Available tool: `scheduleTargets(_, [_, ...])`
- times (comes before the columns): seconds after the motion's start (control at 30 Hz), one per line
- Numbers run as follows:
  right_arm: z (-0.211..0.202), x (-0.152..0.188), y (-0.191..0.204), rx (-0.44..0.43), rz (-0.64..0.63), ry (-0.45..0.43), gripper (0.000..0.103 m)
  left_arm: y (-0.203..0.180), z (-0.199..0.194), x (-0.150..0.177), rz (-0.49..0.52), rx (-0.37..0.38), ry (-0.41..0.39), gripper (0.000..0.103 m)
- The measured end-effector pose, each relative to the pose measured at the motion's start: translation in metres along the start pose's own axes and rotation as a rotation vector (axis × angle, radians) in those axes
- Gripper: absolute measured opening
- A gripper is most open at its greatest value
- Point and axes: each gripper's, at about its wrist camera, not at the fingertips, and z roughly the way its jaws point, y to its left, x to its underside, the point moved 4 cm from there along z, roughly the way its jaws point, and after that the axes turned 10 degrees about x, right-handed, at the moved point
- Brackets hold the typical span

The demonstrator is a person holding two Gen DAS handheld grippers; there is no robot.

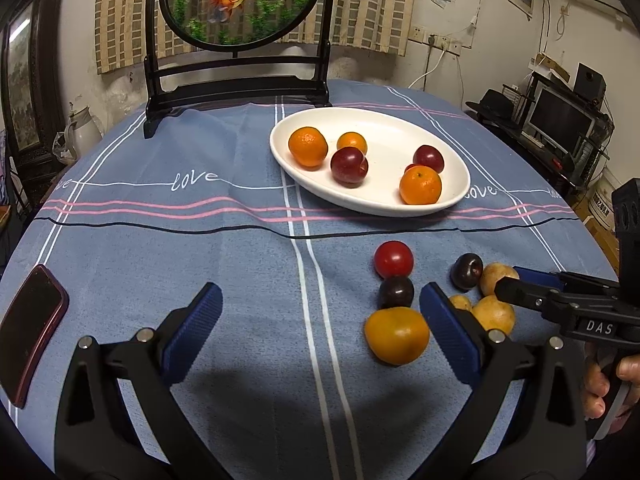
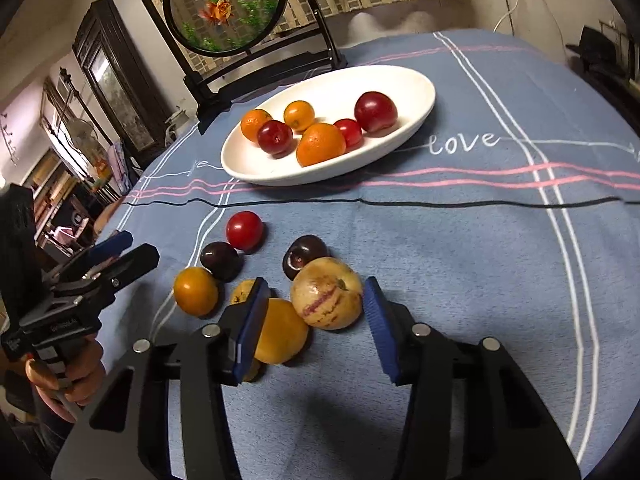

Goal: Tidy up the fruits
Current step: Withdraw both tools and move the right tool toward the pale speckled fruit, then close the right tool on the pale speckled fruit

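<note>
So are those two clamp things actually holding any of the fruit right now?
No, nothing is held. The right gripper straddles the pale purple-streaked fruit, but its blue pads are not pressing on it. The left gripper is open over bare cloth.

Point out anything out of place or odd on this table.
A red phone lies at the tablecloth's near-left edge, unrelated to the fruit. The white plate holds only some of the fruit; a cluster still sits loose on the cloth, including a red tomato and a purple-streaked yellow fruit. Nothing looks spilled or damaged.
</note>
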Motion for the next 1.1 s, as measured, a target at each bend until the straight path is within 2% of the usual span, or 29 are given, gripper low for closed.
scheduleTargets(0.17, [0.005,-0.002,-0.014,-0.054,0.099,0.033,0.046,-0.001,-0.002,0.0,-0.002,0.009,-0.004,0.101])
scheduleTargets(0.23, [0.0,-0.003,-0.023,-0.048,0.134,0.016,0.046,0.0,-0.003,-0.001,0.004,0.001,-0.009,0.101])
scheduleTargets(0.33, [-0.018,-0.004,-0.015,0.015,0.04,-0.059,0.046,0.003,-0.002,-0.002,-0.005,-0.002,-0.008,0.101])
scheduleTargets(0.47, [-0.032,0.01,-0.002,0.058,-0.039,-0.106,0.046,0.01,0.0,-0.002,-0.037,-0.015,0.001,0.101])
scheduleTargets(0.57, [-0.023,0.012,-0.005,0.06,-0.025,-0.071,0.046,0.013,-0.001,-0.002,-0.06,0.011,0.001,0.101])
scheduleTargets(0.67, [-0.011,0.01,-0.009,0.049,0.011,-0.022,0.046,0.01,-0.005,-0.003,-0.047,0.006,-0.014,0.101])
scheduleTargets(0.73, [-0.003,0.006,-0.015,-0.005,0.086,0.012,0.046,0.01,-0.007,-0.004,-0.045,0.009,-0.024,0.101])
scheduleTargets(0.97, [0.019,-0.005,-0.021,-0.085,0.243,0.107,0.045,0.012,-0.009,-0.005,-0.062,0.025,-0.03,0.101])
scheduleTargets(1.1, [0.009,0.001,-0.025,-0.063,0.224,0.118,0.039,0.015,-0.012,-0.005,-0.082,0.037,-0.037,0.101])
